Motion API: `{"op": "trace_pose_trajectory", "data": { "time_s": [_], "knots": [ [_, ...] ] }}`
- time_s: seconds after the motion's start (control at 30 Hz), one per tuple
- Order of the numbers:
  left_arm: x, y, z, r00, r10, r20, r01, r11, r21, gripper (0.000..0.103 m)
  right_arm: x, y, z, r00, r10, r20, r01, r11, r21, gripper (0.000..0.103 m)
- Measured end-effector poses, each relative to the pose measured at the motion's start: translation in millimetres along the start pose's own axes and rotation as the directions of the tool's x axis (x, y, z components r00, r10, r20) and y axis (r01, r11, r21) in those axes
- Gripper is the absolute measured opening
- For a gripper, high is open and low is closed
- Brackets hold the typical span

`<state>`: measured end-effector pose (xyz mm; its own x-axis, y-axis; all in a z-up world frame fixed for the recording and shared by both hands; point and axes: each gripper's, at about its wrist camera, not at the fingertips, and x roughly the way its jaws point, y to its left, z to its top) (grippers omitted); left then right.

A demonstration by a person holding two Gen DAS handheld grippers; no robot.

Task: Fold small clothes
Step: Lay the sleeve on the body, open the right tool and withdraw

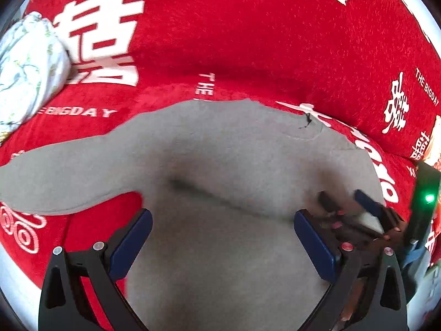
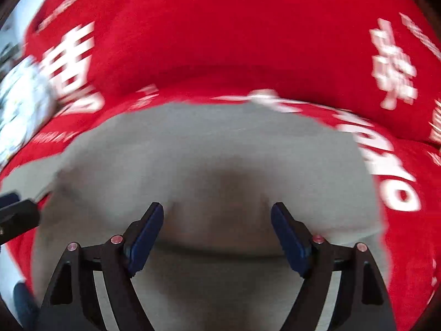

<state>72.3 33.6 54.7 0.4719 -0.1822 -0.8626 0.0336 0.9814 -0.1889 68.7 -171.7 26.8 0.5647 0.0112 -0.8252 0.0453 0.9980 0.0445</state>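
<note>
While the grey shirt [image 1: 220,165] lies flat on the red blanket [image 1: 248,41], sleeve out toward 9 o'clock, both the left gripper [image 1: 223,245] and right gripper [image 2: 217,237] hover over it, spread wide, holding nothing. Floral bundle [image 1: 27,69] at 10 o'clock.

1. The left gripper [image 1: 223,237] points forward and down, its two black arms spread wide, the blue pads [image 1: 132,244] far apart with nothing between them.
2. The right gripper [image 2: 217,234] is likewise spread, blue pads [image 2: 146,238] well apart and clamping nothing.
3. The right gripper appears at the right edge of the left wrist view, just beside the left one.
4. The right wrist view is motion-blurred.
</note>
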Motion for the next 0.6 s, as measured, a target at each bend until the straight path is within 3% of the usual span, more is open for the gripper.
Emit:
{"op": "trace_pose_trajectory", "data": {
  "time_s": [0.13,0.2,0.27,0.37,0.5,0.6],
  "knots": [
    [41,-27,10,0.997,-0.044,-0.067,0.046,0.999,0.023,0.103,16,-65,8,0.998,-0.040,-0.044,0.047,0.986,0.163,0.084],
    [61,-36,12,0.994,-0.024,-0.103,0.028,0.999,0.038,0.103,30,-87,16,0.997,-0.038,-0.072,0.052,0.979,0.199,0.083],
    [83,-37,14,0.989,0.043,-0.138,-0.037,0.998,0.044,0.103,49,-102,28,0.992,-0.048,-0.115,0.071,0.977,0.203,0.085],
    [92,-33,18,0.989,0.107,-0.102,-0.101,0.993,0.066,0.103,69,-106,47,0.987,-0.061,-0.147,0.088,0.979,0.181,0.094],
    [82,-29,15,0.989,0.086,-0.124,-0.081,0.996,0.039,0.103,72,-96,47,0.981,-0.101,-0.165,0.125,0.983,0.138,0.094],
    [74,-27,4,0.993,0.047,-0.106,-0.045,0.999,0.023,0.103,44,-81,24,0.995,-0.024,-0.100,0.037,0.990,0.137,0.095]
  ]
}}
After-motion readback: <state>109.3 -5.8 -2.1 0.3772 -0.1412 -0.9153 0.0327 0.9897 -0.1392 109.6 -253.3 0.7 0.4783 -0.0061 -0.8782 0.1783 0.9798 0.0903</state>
